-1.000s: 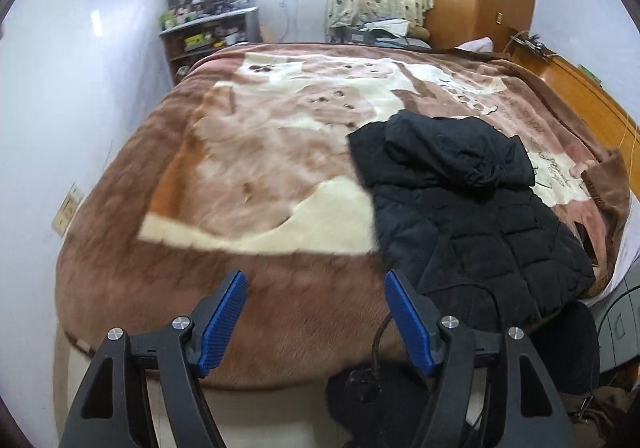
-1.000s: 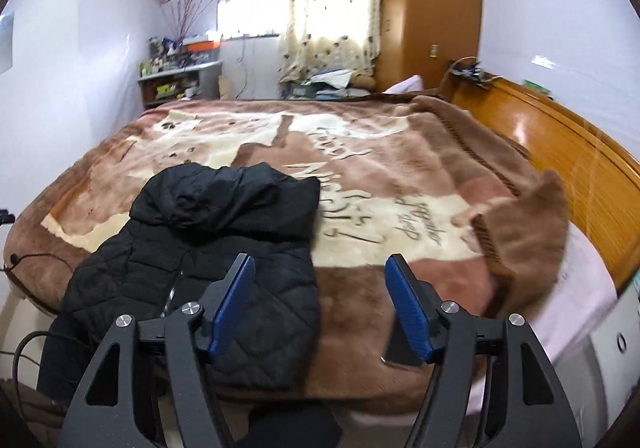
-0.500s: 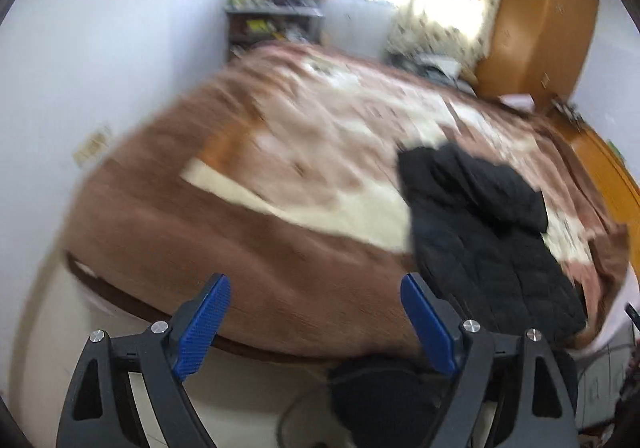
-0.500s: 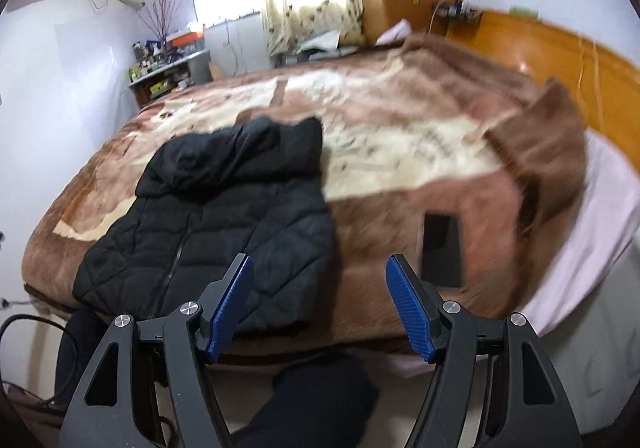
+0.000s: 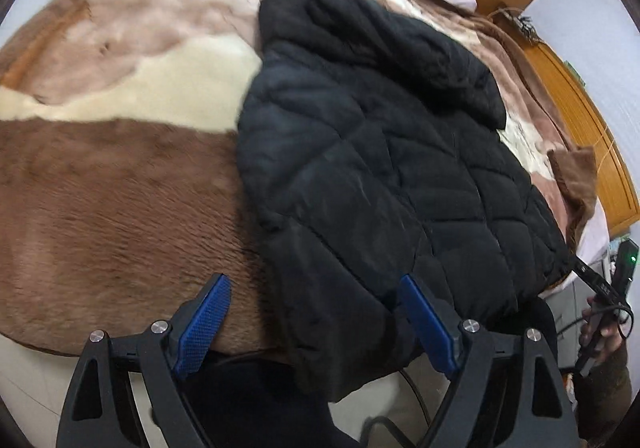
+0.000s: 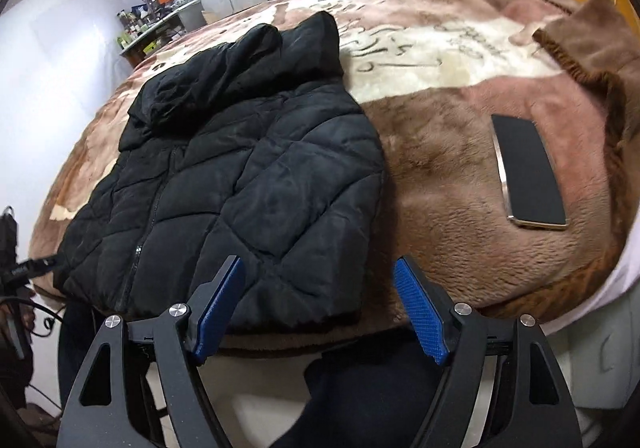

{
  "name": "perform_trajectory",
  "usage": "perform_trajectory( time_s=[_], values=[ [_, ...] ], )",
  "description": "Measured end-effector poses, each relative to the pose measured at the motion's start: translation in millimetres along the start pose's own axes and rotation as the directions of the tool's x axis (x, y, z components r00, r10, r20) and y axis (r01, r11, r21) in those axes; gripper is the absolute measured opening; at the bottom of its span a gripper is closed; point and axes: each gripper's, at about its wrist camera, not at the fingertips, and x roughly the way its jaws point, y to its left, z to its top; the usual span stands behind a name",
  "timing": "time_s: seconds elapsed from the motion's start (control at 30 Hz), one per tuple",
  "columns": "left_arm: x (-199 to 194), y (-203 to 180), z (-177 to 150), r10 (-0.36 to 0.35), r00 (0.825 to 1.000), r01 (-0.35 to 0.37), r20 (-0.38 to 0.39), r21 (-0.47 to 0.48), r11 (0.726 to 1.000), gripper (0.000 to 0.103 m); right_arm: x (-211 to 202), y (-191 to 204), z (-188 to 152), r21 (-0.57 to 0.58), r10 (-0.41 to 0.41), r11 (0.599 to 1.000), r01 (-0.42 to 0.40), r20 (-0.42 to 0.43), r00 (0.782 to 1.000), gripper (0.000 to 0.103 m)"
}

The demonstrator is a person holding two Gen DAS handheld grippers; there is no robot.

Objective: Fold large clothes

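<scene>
I am holding my left tool (image 5: pixel 316 322) with its blue-padded jaws spread wide apart, gripping nothing, just above the near hem of the black quilted puffer jacket (image 5: pixel 380 151). The jacket is lying flat on the brown and cream plush blanket (image 5: pixel 112 175) that is covering the bed, its hood pointing toward the far end and its lower edge hanging a little over the near side of the bed. My right tool (image 6: pixel 320 310) is also standing wide apart and empty, hovering over the jacket's near right corner (image 6: pixel 248 183), with one blue pad over the fabric and the other over bare blanket (image 6: pixel 448 175). A black flat smartphone with a gold rim (image 6: pixel 528 171) is lying on the blanket well apart from the jacket, to its right. An orange wooden headboard (image 5: pixel 592 135) is running along the right side of the bed.
</scene>
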Motion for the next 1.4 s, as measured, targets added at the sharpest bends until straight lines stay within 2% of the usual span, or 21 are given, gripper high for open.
perform_trajectory(
  time_s=[0.13, 0.2, 0.23, 0.27, 0.3, 0.37, 0.4, 0.53, 0.57, 0.63, 0.67, 0.7, 0.77, 0.87, 0.93, 0.97, 1.0, 1.07, 1.23, 1.4],
  values=[
    [14.1, -0.7, -4.7, -0.026, 0.999, 0.026, -0.029, -0.013, 1.0, 0.086, 22.8, 1.1, 5.4, -0.004, 0.028, 1.0, -0.028, -0.064, 0.998, 0.077],
    [14.6, -0.3, -4.1, -0.029, 0.999, 0.029, -0.03, -0.018, 0.999, 0.081, 31.4, 2.7, 6.8, -0.009, 0.042, 0.999, -0.043, -0.081, 0.996, 0.077],
    [15.2, -1.9, -4.0, -0.037, 0.999, 0.037, -0.033, -0.021, 0.999, 0.074, 34.5, 3.3, 7.3, -0.01, 0.049, 0.999, -0.05, -0.086, 0.995, 0.077],
    [15.2, -3.4, -3.9, -0.054, 0.998, 0.054, -0.041, -0.019, 0.998, 0.06, 38.6, 3.5, 8.1, 0.0, 0.054, 0.998, -0.055, -0.102, 0.993, 0.076],
    [16.4, -4.0, -2.6, -0.078, 0.996, 0.077, -0.051, -0.02, 0.997, 0.051, 42.3, 5.1, 8.7, 0.015, 0.063, 0.998, -0.062, -0.122, 0.991, 0.064],
    [14.9, -7.5, -3.7, -0.066, 0.996, 0.066, -0.058, -0.004, 0.998, 0.046, 46.4, 6.5, 8.7, 0.038, 0.079, 0.997, -0.074, -0.146, 0.986, 0.057],
    [14.5, -10.5, -3.5, -0.061, 0.996, 0.062, -0.059, 0.01, 0.998, 0.043, 45.6, 7.3, 9.1, 0.043, 0.068, 0.997, -0.062, -0.143, 0.987, 0.049],
    [2.9, -15.5, -1.5, -0.09, 0.995, 0.091, -0.039, 0.018, 0.996, 0.03, 34.9, 3.7, 7.5, 0.056, 0.088, 0.995, -0.081, -0.127, 0.988, 0.031],
    [0.1, -15.1, -1.1, -0.1, 0.994, 0.1, -0.033, 0.01, 0.995, 0.029, 30.6, 1.5, 7.3, 0.063, 0.094, 0.994, -0.087, -0.12, 0.988, 0.028],
    [-3.2, -14.3, -0.7, -0.103, 0.994, 0.103, -0.027, 0.003, 0.995, 0.029, 25.7, -2.4, 7.0, 0.08, 0.117, 0.991, -0.109, -0.105, 0.988, 0.028],
    [-1.6, -13.9, -0.4, -0.096, 0.995, 0.096, -0.031, 0.006, 0.995, 0.03, 25.8, -3.5, 6.2, 0.08, 0.123, 0.99, -0.115, -0.109, 0.986, 0.031],
    [3.6, -14.3, -0.8, -0.082, 0.995, 0.083, -0.053, 0.008, 0.997, 0.03, 28.9, -4.6, 4.3, 0.074, 0.119, 0.991, -0.111, -0.124, 0.985, 0.038],
    [14.2, -16.5, -3.4, -0.041, 0.996, 0.042, -0.085, 0.011, 0.999, 0.045, 39.8, -7.1, -0.4, 0.076, 0.101, 0.993, -0.088, -0.178, 0.979, 0.048],
    [20.1, -15.5, -8.3, -0.04, 0.995, 0.038, -0.086, -0.024, 0.999, 0.046, 44.4, -7.3, -3.3, 0.095, 0.106, 0.991, -0.09, -0.179, 0.978, 0.049],
    [17.4, -16.9, -10.2, -0.039, 0.996, 0.038, -0.079, -0.016, 0.999, 0.042, 41.5, -6.1, -3.6, 0.106, 0.112, 0.99, -0.095, -0.168, 0.979, 0.039],
    [13.8, -14.8, -11.1, -0.042, 0.996, 0.042, -0.074, -0.009, 0.999, 0.033, 37.7, -3.6, -3.5, 0.094, 0.114, 0.99, -0.1, -0.157, 0.981, 0.029],
    [9.0, -14.0, -11.3, -0.046, 0.997, 0.046, -0.068, -0.001, 0.999, 0.03, 32.2, -2.3, -2.8, 0.081, 0.122, 0.991, -0.111, -0.143, 0.982, 0.024],
    [-3.9, -14.0, -10.0, -0.063, 0.997, 0.063, -0.049, -0.003, 0.998, 0.025, 21.0, -0.2, 0.6, 0.07, 0.139, 0.989, -0.131, -0.12, 0.983, 0.019],
    [-51.3, -18.3, -5.1, -0.11, 0.992, 0.11, 0.055, -0.008, 0.994, 0.022, -23.6, 12.1, 11.6, 0.013, 0.175, 0.984, -0.175, -0.035, 0.984, 0.016],
    [-94.8, -17.5, 4.3, -0.174, 0.977, 0.179, 0.127, -0.033, 0.983, 0.022, -62.7, 21.3, 27.0, -0.033, 0.211, 0.977, -0.21, 0.028, 0.977, 0.015]
  ],
)
